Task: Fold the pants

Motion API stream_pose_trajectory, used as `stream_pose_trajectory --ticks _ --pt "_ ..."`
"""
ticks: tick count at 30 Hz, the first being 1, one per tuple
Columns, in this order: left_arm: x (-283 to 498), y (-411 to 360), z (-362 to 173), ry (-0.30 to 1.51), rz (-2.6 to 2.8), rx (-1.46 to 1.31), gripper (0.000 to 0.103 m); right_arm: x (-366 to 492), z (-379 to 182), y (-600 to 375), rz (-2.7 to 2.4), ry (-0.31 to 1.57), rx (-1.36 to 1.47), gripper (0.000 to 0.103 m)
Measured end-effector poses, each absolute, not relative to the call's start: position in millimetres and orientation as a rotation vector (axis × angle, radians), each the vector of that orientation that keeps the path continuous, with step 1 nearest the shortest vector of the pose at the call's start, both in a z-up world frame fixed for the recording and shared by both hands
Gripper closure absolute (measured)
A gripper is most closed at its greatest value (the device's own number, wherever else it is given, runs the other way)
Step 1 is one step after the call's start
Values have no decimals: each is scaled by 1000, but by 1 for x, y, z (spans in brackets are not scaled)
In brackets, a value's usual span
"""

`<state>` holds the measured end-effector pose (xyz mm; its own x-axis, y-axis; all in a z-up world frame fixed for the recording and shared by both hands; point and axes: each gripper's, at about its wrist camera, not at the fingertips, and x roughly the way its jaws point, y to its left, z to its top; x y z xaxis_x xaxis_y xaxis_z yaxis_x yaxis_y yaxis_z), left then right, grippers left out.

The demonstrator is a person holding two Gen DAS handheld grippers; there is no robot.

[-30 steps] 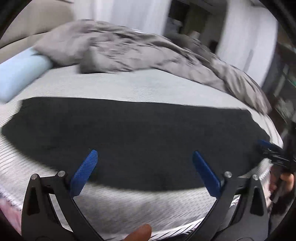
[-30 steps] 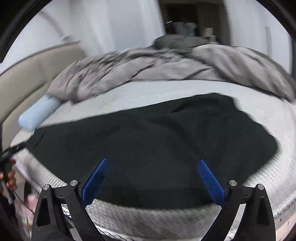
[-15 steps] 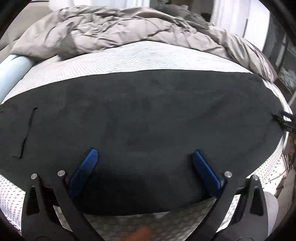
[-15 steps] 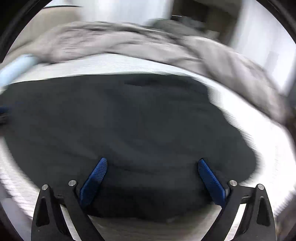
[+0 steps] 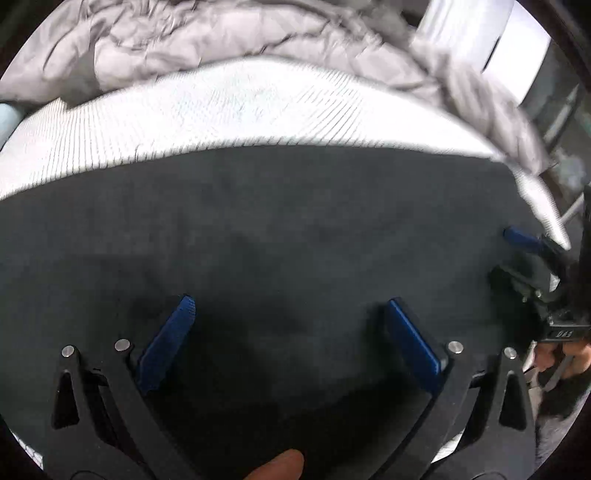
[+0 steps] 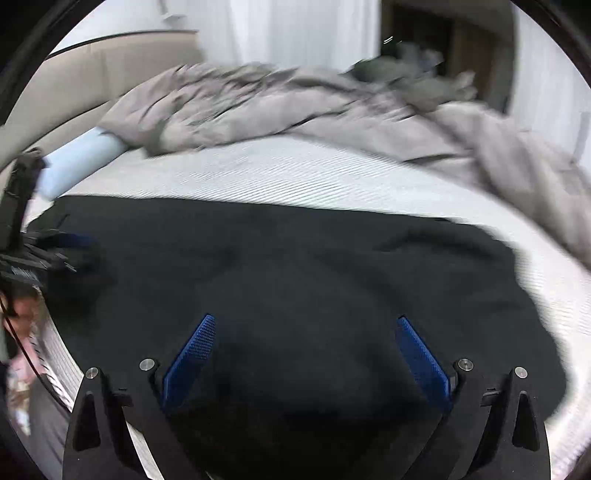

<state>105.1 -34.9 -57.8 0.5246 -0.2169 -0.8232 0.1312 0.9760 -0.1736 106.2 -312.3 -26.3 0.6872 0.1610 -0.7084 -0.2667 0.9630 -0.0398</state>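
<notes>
Two blue-padded fingers of the left gripper (image 5: pixel 286 332) stand wide apart over the black pants (image 5: pixel 277 229), which lie flat on the white ribbed mattress (image 5: pixel 229 107); a rumpled grey duvet (image 5: pixel 221 33) lies beyond (far side). Right view: right gripper (image 6: pixel 306 350), likewise spread with nothing between, plus a pale blue bolster (image 6: pixel 81 158) and beige headboard (image 6: pixel 92 70).
</notes>
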Motion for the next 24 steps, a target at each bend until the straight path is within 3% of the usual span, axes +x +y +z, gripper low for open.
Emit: stream_pose_trajectory --ticks 5,13,18,24 --pt "80 9 -50 925 -122 -14 2 138 -59 -310 188 860 -270 4" --pt "67 68 -40 920 -46 -46 2 128 -54 -441 -186 842 -248 4" --pt "90 22 -11 872 -175 -71 1 115 -20 -410 -95 788 -229 4" --pt "167 -42 -43 1076 -217 62 1 150 -26 -314 216 842 -228 4"
